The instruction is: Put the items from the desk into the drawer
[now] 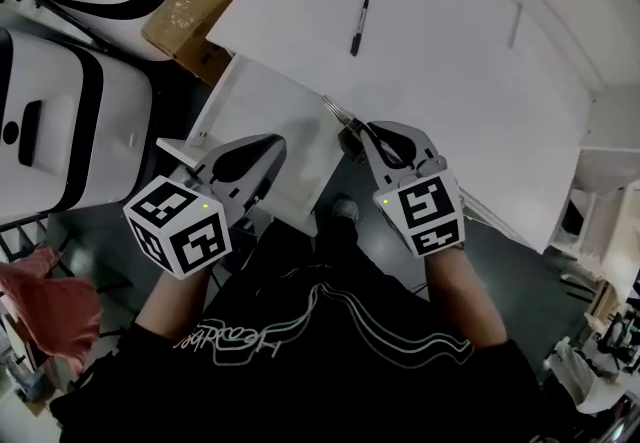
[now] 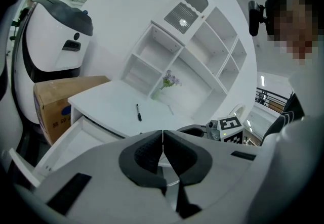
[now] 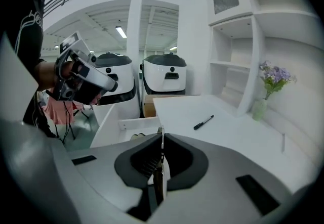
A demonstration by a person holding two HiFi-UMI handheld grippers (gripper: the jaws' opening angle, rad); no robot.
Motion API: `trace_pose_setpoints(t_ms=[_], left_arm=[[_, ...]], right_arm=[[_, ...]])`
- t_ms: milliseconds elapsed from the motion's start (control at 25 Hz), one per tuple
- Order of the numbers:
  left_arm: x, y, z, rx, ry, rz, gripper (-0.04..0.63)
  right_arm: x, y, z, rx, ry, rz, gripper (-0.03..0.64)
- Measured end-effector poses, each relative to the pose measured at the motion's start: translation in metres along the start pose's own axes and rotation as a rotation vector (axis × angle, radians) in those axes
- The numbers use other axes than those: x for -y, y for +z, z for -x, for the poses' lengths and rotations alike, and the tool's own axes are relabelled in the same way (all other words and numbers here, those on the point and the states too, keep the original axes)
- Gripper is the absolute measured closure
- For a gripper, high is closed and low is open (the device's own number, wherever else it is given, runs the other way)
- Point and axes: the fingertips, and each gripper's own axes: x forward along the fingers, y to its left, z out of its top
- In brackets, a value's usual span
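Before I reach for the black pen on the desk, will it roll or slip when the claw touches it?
The pen looks slim and round, so it will probably roll if nudged sideways. It lies flat on the smooth white desk, so it may slide. It seems stiff and light.

1. Centre of frame: the desk (image 1: pixel 450 81) and its open drawer (image 1: pixel 262 121) show a smooth, matt white finish.
2. Upper left: a cardboard box (image 1: pixel 185 6), brown and dull, beside a glossy white machine casing (image 1: pixel 70 121).
3. Upper centre: a pen (image 1: pixel 359 27) in black plastic.
4. Middle: a fork (image 1: pixel 338 112) of bright metal in the right gripper (image 1: pixel 358 131), matt grey plastic with ribbed dark pads (image 3: pixel 147 160).
5. Lower left: pink cloth (image 1: pixel 45 306).
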Motion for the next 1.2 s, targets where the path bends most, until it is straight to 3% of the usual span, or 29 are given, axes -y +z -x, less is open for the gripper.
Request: trace_pose_setpoints(t_ms=[320, 560, 1040, 1200], left_arm=[[-0.048, -0.012, 0.051, 0.013, 0.012, 0.026, 0.572], [-0.086, -0.024, 0.081, -0.011, 0.065, 0.066, 0.572], [-0.118, -0.036, 0.103, -0.009, 0.092, 0.087, 0.572], [-0.123, -0.039, 0.107, -0.02, 0.111, 0.108, 0.572]], right_arm=[[-0.057, -0.014, -0.078, -0.115, 0.057, 0.077, 0.571], [-0.082, -0.032, -0.14, -0.199, 0.078, 0.157, 0.571], [-0.087, -0.086, -0.23, -0.353, 0.0, 0.312, 0.571], [-0.089, -0.093, -0.241, -0.365, -0.01, 0.307, 0.569]])
